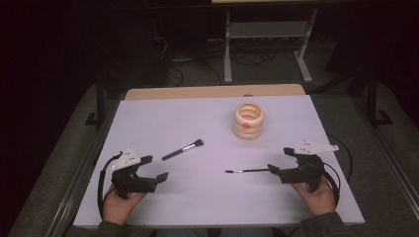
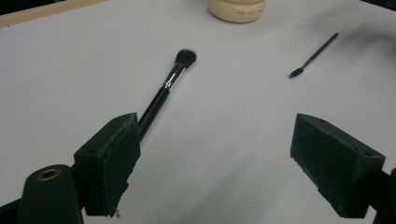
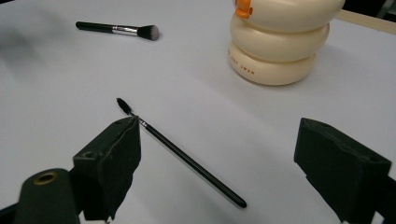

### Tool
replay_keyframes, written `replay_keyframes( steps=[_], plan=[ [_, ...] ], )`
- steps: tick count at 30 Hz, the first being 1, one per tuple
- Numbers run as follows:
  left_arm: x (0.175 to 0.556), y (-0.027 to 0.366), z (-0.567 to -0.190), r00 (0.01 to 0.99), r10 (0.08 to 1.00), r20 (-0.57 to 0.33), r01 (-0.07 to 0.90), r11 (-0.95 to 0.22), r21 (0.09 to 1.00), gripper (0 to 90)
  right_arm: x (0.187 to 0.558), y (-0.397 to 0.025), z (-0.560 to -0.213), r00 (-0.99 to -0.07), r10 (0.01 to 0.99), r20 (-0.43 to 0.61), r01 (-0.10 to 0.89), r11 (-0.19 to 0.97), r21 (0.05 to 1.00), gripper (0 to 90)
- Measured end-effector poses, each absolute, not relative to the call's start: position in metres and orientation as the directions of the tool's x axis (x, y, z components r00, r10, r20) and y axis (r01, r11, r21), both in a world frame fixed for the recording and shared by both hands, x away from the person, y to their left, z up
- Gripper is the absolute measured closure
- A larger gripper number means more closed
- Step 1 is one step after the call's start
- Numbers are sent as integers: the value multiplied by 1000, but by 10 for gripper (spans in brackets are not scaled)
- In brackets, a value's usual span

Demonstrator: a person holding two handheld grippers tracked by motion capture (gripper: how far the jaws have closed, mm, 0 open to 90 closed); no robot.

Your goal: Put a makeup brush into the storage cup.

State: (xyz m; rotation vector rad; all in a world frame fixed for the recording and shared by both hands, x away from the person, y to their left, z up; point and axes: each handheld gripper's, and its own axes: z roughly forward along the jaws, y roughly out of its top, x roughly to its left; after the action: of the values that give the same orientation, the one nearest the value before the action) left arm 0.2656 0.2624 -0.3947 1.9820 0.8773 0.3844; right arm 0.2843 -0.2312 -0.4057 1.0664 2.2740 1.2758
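Left gripper (image 2: pixel 217 163), jaws spread, empty, near big brush (image 2: pixel 164 91); right gripper (image 3: pixel 219 170), spread, empty, over thin brush (image 3: pixel 187 161); holder (image 1: pixel 248 120) beyond.

Light: table (image 1: pixel 148 123) lit evenly from above, room beyond nearly black | Shadows: soft and faint (darker at the gripper views' far corners) | Glare: none | Focus: high view grainy; near jaws slightly soft, brushes sharp.
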Motion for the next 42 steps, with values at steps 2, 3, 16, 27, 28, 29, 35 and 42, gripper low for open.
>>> replay_keyframes(
  steps=[2,3,16,27,28,29,35,42],
  plan=[
    [266,263,-395,698,712,-73,431,-337,837,156,285,-231,-406,-668,740,77,451,320,833,138],
    [266,263,-395,698,712,-73,431,-338,837,156,285,-232,-407,-668,740,80,454,320,831,138],
    [266,262,-396,702,708,-73,433,-344,833,158,284,-233,-406,-670,738,78,450,320,834,139],
    [267,263,-397,707,704,-64,434,-361,826,162,282,-229,-405,-673,735,78,451,325,831,139],
    [267,263,-398,708,703,-66,435,-361,825,162,282,-228,-405,-674,735,76,449,326,832,139],
    [268,263,-398,710,701,-63,435,-366,823,163,281,-228,-406,-674,735,74,448,327,832,139],
    [270,261,-400,715,695,-70,444,-374,814,163,283,-228,-407,-675,734,78,454,328,829,139],
    [271,260,-400,724,687,-57,441,-398,804,165,283,-225,-408,-679,730,70,455,344,821,139]
  ],
)
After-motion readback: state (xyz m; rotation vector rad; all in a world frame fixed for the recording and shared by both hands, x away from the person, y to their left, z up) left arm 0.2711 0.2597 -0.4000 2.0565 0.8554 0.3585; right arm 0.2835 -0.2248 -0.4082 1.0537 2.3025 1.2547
